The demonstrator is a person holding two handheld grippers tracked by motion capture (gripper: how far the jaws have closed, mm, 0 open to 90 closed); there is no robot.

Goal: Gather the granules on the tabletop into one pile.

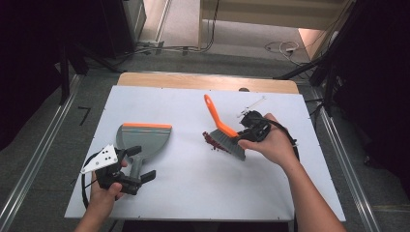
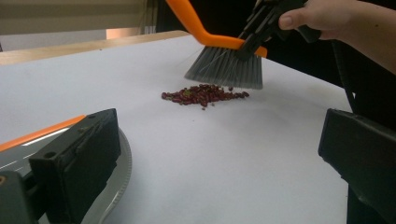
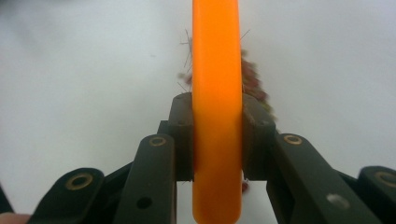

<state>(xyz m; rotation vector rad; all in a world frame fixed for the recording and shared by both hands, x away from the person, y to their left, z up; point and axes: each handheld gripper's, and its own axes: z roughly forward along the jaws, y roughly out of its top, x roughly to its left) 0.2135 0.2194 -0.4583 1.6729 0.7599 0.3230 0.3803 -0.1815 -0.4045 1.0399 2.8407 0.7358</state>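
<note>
High view is showing the right gripper [image 1: 247, 133] clamping the orange hand brush [image 1: 223, 129] over the red beans [image 1: 213, 140]; the left gripper [image 1: 136, 169] is straddling the dustpan [image 1: 143, 140] handle, grip unclear. A hard sweep risks scattering beans past the well-separated pan.

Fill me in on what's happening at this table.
A person is sweeping up with a handheld gripper in each hand. The right gripper is shut on the orange-handled brush, holding its grey bristles just above a small pile of red beans on the white table. The left gripper has its jaws standing open on either side of the handle of a grey dustpan, which lies flat well to the left of the beans. No beans are in the pan yet.
</note>
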